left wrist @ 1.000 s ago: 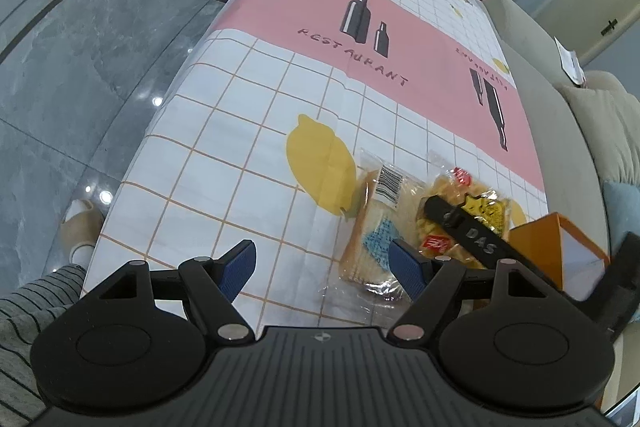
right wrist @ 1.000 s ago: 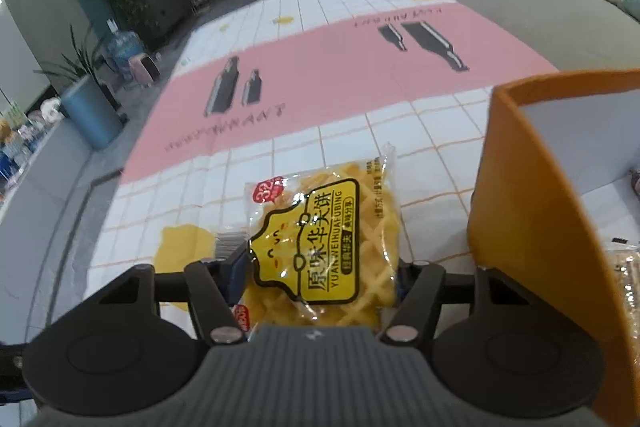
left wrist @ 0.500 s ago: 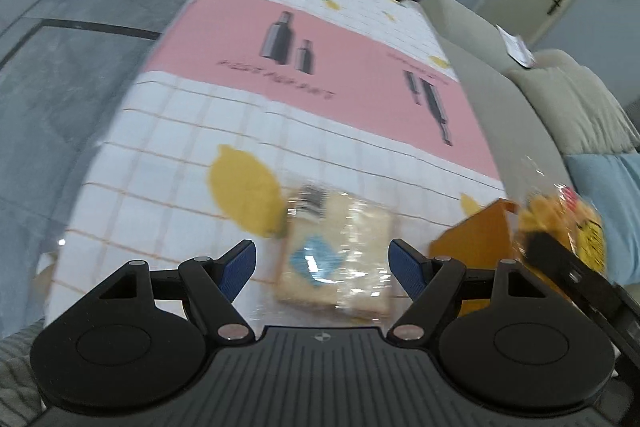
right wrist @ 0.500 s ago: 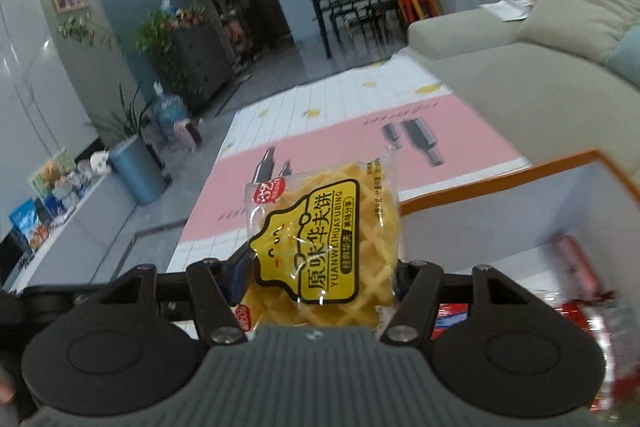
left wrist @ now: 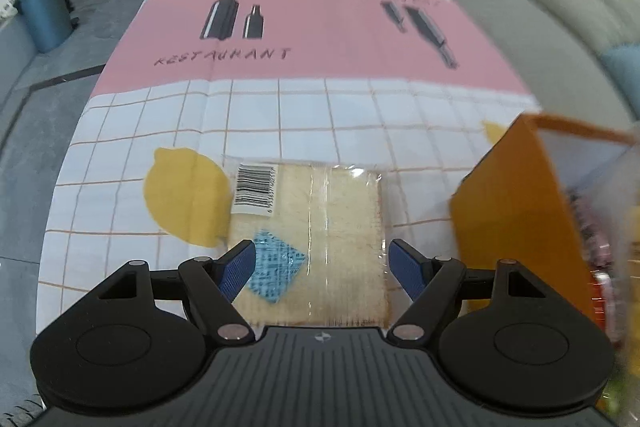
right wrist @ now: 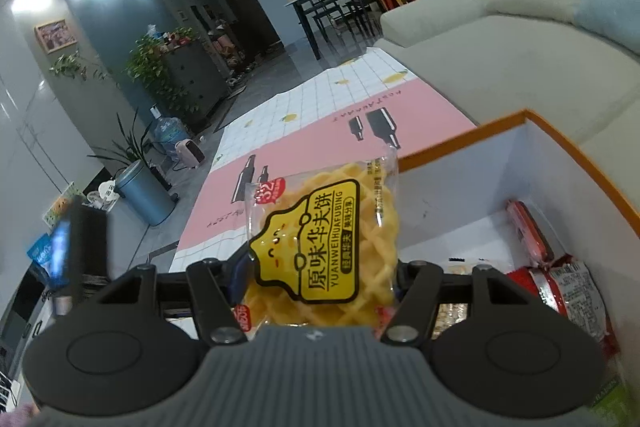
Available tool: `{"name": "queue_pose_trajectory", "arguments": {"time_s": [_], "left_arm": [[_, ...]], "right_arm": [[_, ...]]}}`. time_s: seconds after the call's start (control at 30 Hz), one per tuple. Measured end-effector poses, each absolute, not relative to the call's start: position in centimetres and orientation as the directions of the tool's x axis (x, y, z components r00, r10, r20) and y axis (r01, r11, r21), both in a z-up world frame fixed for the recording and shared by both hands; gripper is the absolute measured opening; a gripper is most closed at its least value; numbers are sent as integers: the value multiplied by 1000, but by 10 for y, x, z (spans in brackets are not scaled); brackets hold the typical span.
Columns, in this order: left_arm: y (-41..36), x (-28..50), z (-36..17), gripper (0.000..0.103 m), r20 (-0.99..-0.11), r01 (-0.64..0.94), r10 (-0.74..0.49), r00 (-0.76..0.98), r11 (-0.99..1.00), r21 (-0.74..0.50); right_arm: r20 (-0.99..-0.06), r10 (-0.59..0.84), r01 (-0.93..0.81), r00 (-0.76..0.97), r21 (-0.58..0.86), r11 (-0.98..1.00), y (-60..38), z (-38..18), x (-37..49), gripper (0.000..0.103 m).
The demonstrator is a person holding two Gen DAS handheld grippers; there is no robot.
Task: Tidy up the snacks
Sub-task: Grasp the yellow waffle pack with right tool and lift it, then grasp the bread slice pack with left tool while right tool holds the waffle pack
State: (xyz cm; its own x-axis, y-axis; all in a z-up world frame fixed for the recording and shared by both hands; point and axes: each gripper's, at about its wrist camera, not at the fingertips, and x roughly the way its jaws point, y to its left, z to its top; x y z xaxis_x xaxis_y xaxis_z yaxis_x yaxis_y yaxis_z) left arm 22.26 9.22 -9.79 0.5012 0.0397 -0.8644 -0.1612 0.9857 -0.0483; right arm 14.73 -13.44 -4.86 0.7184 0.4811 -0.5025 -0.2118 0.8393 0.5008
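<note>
Clearly the two hands are splitting the work. The right gripper (right wrist: pixel 320 275) pinches a yellow waffle packet (right wrist: pixel 326 245) by its lower sides, so the packet stands upright and hangs free above the orange box (right wrist: pixel 580 151), ready, I'd judge, to be let go inside. That box is open at the top, white within, and already has red-wrapped snacks (right wrist: pixel 560 275) lying against its right wall; the left part of its floor looks the emptier spot for a drop.

Meanwhile the left gripper (left wrist: pixel 322 267) hangs over a clear-wrapped sandwich cake (left wrist: pixel 316 231), which lies flat on the checked tablecloth (left wrist: pixel 160 131), barcode end away from the hand. Its blue pads (left wrist: pixel 240 267) are spread to either side of the wrapper, not pressing it. The box's orange wall stands near the cake's right edge, leaving little room there; toward the printed lemon (left wrist: pixel 184 199) the cloth is open.
</note>
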Motion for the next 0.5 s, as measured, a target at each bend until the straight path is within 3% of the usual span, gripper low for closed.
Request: {"name": "queue_pose_trajectory", "arguments": {"time_s": [0.2, 0.3, 0.5], "left_arm": [[75, 233, -114, 93, -865, -134, 103, 490, 990, 41], [73, 237, -118, 101, -857, -138, 120, 502, 989, 57], [68, 240, -130, 103, -836, -124, 169, 523, 985, 121]], "right_arm": [[-512, 490, -191, 706, 529, 827, -142, -56, 154, 61], [-517, 490, -180, 703, 537, 824, -145, -60, 157, 61], [-519, 494, -198, 697, 523, 829, -143, -61, 160, 61]]}}
